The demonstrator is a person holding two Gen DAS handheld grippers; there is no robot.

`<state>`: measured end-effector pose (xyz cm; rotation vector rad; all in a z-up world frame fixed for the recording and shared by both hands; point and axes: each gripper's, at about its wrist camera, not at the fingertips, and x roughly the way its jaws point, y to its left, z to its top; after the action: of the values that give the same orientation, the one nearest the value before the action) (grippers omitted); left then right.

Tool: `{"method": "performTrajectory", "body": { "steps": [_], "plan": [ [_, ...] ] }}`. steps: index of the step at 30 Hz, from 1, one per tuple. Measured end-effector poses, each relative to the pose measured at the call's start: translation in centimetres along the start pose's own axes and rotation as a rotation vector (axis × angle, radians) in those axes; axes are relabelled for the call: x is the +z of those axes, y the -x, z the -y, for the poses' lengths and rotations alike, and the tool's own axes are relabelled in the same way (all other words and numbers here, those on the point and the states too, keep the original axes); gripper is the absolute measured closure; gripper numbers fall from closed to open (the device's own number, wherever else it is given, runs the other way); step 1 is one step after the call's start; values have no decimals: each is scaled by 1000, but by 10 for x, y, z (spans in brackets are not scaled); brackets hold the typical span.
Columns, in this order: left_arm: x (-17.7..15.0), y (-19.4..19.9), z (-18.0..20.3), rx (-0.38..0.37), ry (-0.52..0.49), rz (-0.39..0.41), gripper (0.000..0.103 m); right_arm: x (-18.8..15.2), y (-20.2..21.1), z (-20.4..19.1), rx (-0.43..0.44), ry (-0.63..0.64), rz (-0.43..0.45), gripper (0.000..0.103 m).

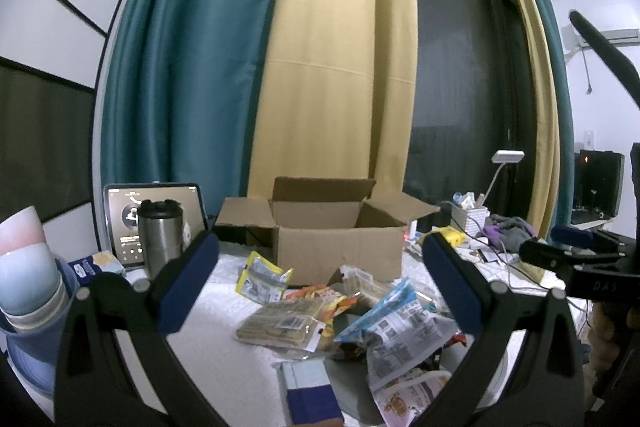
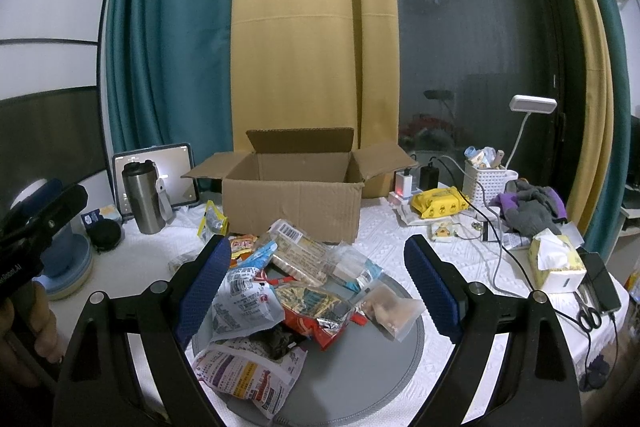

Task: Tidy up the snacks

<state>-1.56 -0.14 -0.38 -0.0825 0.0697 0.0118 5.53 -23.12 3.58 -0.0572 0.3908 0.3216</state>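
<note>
One cardboard box (image 2: 292,195) is being shown toward the back edge of the counter (image 2: 400,239), its four flaps standing open and its brown inside showing nothing. In front of it, one heap of snack packets (image 2: 296,291), roughly ten, is being seen lying partly on a grey round mat (image 2: 360,379) near the front edge: crinkled, overlapping bags in white, red, blue and clear film. One yellow packet (image 2: 212,221) is lying apart by the box's left corner. The left gripper (image 1: 320,283) and right gripper (image 2: 316,283) are both being held spread wide and unloaded above the heap.
</note>
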Motion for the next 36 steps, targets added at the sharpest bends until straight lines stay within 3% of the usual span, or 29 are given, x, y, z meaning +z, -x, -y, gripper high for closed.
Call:
{"method": "performTrajectory", "body": {
  "steps": [9,14,20,26,34,36],
  "plan": [
    [-5,-1,-4,-4,16,-10,1,0,-2,-2,-12,9,-8,12],
    [-22,-10,-13,7,37,-64,1,-3,-12,-7,-18,28,-30,12],
    [-52,-39,-32,42,70,-213,1,-14,-48,-20,31,54,-129,12],
    [-93,-72,-51,31,130,-391,1,-30,-92,-40,97,66,-248,12],
    [-138,-115,-42,-17,139,-626,1,-47,-137,-55,155,70,-348,14],
    [-138,-120,-37,-24,129,-644,1,-50,-145,-56,181,63,-366,18]
  ]
}}
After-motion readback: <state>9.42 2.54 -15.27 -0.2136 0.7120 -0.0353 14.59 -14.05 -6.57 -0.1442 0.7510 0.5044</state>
